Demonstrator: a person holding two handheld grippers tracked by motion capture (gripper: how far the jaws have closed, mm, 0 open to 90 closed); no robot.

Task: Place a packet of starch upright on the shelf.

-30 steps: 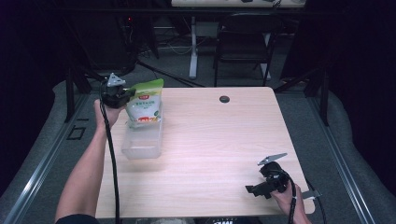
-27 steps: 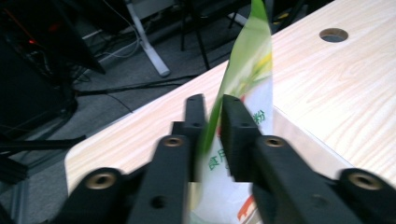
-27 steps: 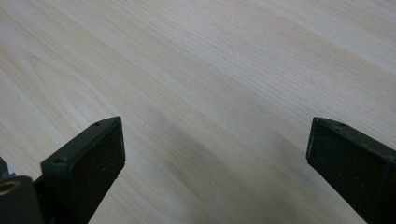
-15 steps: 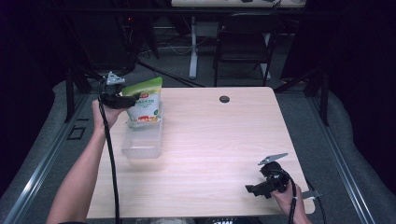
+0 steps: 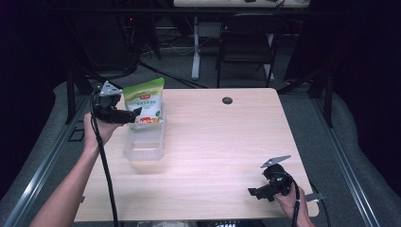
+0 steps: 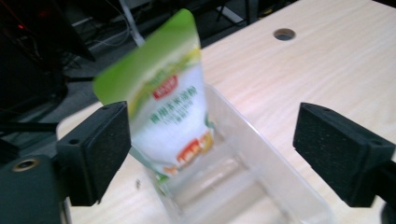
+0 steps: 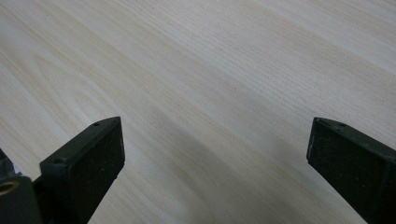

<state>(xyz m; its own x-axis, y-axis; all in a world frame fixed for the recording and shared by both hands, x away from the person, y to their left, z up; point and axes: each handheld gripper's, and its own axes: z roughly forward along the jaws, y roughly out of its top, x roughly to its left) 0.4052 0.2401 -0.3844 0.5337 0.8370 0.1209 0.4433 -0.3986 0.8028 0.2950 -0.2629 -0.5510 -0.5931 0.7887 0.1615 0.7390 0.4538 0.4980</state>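
Observation:
A green and white pouch [image 5: 145,101] stands upright in the far end of a clear plastic container [image 5: 144,147] at the table's left side. My left gripper [image 5: 132,115] hovers just left of the pouch, open. In the left gripper view the pouch [image 6: 173,112] leans in the container [image 6: 266,191] beyond the wide-apart jaws, and the gripper [image 6: 215,140] holds nothing. My right gripper [image 5: 257,193] rests low near the table's front right corner, open. Bare wood lies under its spread jaws in the right gripper view [image 7: 210,154].
The light wooden table [image 5: 227,156] has a round dark cable hole [image 5: 227,100] near its far edge. A black chair [image 5: 246,42] and desk legs stand on the floor behind the table. Metal rails run along both sides on the floor.
My left gripper has drawn back from the pouch's top toward the left and lower, and the pouch now stands free in the container. The right gripper has not moved.

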